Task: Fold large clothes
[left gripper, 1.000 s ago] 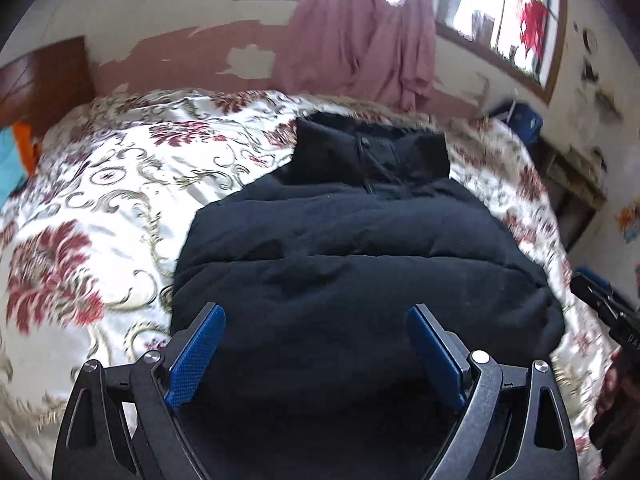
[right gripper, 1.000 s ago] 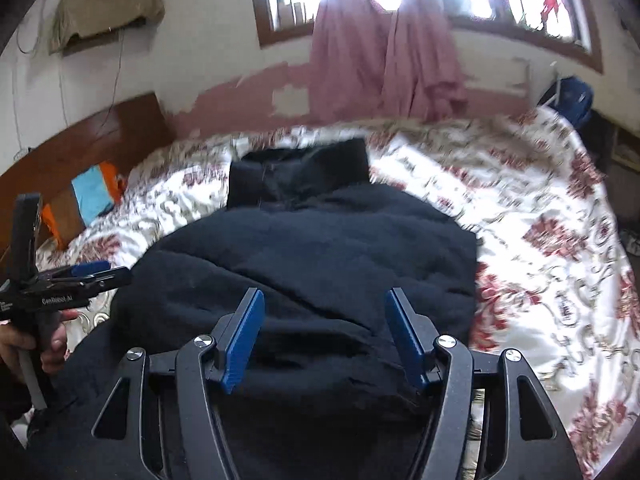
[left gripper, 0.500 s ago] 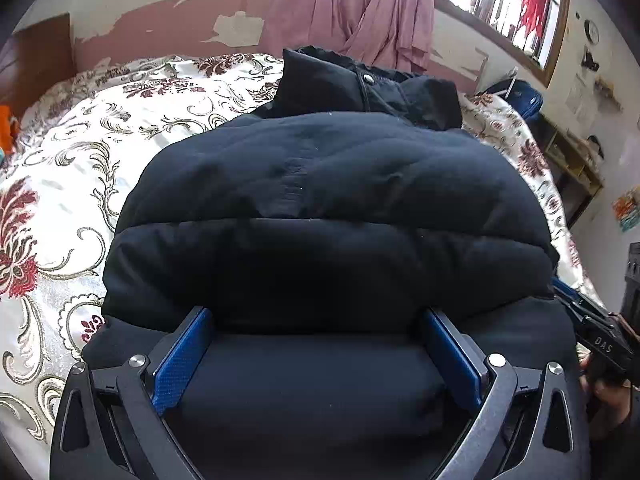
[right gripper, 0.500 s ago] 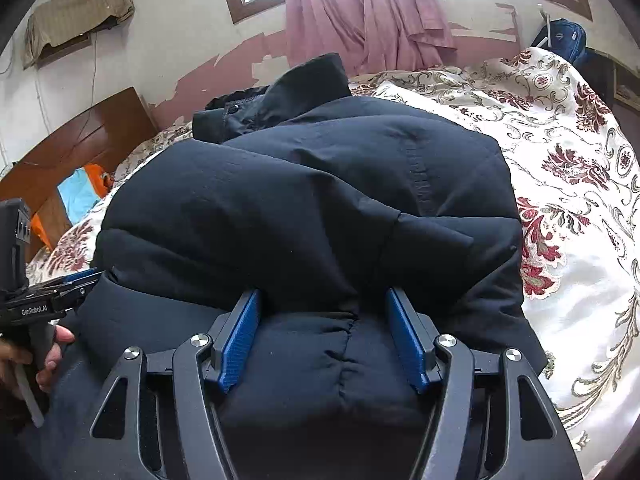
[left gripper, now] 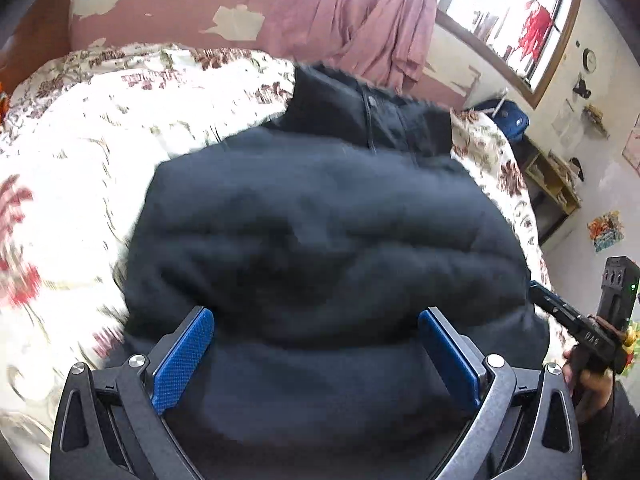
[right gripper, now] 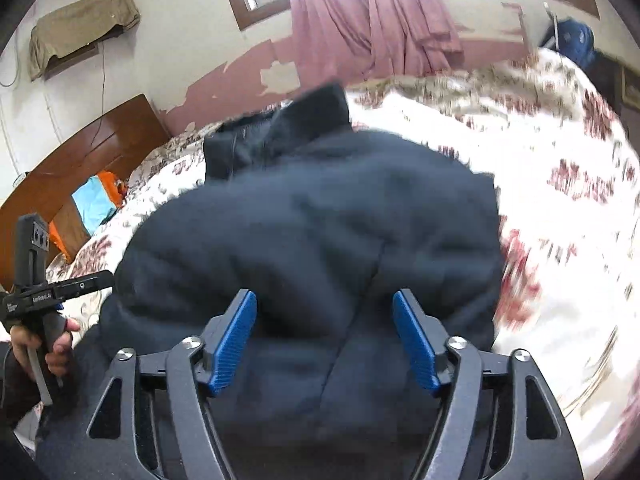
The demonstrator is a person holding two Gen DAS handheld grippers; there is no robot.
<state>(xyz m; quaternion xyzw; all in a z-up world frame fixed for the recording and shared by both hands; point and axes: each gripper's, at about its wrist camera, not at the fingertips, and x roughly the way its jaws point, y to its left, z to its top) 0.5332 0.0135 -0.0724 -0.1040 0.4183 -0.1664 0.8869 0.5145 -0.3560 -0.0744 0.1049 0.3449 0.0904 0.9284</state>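
A black padded jacket (left gripper: 320,232) lies on the floral bedspread (left gripper: 80,152), its collar (left gripper: 368,112) at the far end. My left gripper (left gripper: 316,316) stands wide open over the jacket's near edge, with dark fabric lying between its blue pads (left gripper: 184,360) but not pinched. My right gripper (right gripper: 324,296) is over the same near edge further right. Its jaws are opening and jacket (right gripper: 312,232) fabric bulges between them, clear of the pads (right gripper: 236,340). Each view shows the other gripper in a hand at its edge: the right gripper (left gripper: 580,328), the left gripper (right gripper: 60,292).
A wooden headboard (right gripper: 80,160) with orange and blue cloth stands at the left. Pink curtains (left gripper: 360,20) hang below the window at the back. A low shelf (left gripper: 552,188) and a blue bag (left gripper: 512,120) stand beyond the bed's right side.
Both grippers have come in low over the jacket's near edge, so its fabric now lies between the jaws. The right jaws have widened. Both views are blurred by motion.
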